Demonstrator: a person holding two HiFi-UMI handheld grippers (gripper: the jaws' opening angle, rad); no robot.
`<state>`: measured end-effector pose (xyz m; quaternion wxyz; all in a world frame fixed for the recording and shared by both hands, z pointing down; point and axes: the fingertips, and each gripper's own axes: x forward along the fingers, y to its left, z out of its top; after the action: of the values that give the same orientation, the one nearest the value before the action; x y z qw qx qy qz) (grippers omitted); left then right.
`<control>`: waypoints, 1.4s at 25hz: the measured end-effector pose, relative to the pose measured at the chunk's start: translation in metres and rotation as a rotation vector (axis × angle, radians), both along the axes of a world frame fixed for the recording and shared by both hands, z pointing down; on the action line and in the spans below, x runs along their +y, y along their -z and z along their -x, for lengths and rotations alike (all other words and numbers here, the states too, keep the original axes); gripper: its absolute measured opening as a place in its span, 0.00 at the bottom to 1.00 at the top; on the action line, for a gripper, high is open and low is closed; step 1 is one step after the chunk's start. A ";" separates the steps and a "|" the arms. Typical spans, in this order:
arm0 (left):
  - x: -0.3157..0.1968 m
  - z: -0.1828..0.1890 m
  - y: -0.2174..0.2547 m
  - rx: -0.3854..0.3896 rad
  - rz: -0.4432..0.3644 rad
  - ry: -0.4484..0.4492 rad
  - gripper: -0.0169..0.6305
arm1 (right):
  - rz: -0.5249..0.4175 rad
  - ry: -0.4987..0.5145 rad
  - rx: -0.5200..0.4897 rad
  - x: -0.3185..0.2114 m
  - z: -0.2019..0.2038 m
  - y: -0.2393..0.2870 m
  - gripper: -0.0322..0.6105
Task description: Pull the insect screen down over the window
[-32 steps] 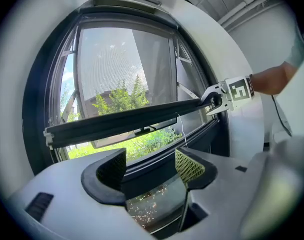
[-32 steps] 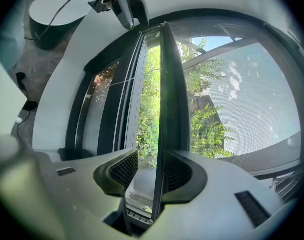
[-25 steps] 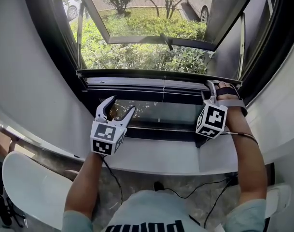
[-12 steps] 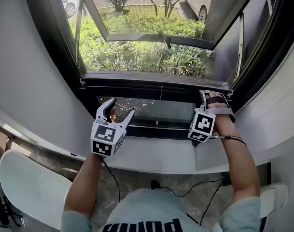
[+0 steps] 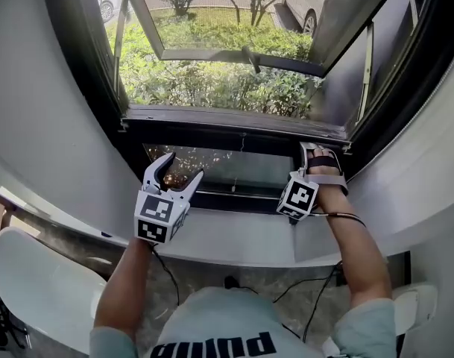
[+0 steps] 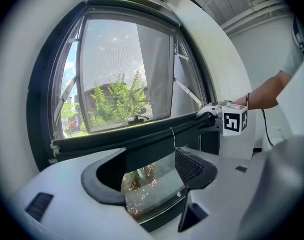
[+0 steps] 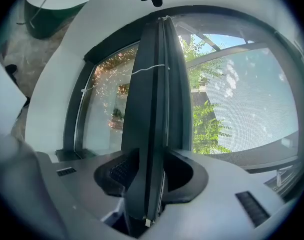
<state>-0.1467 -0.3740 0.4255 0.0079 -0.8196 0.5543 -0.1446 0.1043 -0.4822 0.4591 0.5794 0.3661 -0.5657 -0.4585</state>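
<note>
right tongs [image 5: 314, 154] closing around the insect screen bar [image 5: 227, 123], left tongs [image 5: 183, 167] gaping empty below it.

two tools, the left tool [image 5: 173, 171] and the right tool [image 5: 317, 150], whose jaws are closing round the one insect screen bar [image 5: 234, 123]; one pull cord [image 6: 173, 138]; two cars [image 5: 305, 6].

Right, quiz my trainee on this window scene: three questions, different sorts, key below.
1. True or false: the left hand-held gripper grips the screen bar.
2. What stands between the right hand-held gripper's jaws? A cord; B screen bar; C window handle.
3. Fill in: below the screen bar shows a ____ pane.
Key: 1 false, its jaws stand apart, empty. 2 B, the jaws closing on it. 3 glass.
</note>
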 end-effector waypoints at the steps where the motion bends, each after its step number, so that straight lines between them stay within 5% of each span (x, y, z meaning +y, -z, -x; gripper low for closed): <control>1: 0.002 0.001 -0.001 0.001 0.002 0.002 0.49 | -0.028 0.006 0.005 -0.001 0.000 0.000 0.27; 8: 0.002 -0.004 -0.005 0.022 0.011 0.000 0.49 | -0.220 0.027 -0.021 -0.014 0.013 0.020 0.21; 28: 0.016 -0.019 0.000 0.027 -0.010 0.004 0.49 | -0.131 0.027 0.013 -0.004 0.005 0.010 0.22; 32: 0.027 -0.020 0.008 0.050 -0.033 0.014 0.49 | -0.151 0.022 -0.060 0.015 0.003 0.015 0.22; 35: 0.040 -0.016 0.013 0.070 -0.048 0.032 0.49 | -0.150 0.010 -0.257 0.044 0.009 0.020 0.22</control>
<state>-0.1311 -0.3335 0.4126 0.0058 -0.8147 0.5706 -0.1029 0.0955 -0.4386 0.4389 0.4709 0.4613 -0.6012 -0.4518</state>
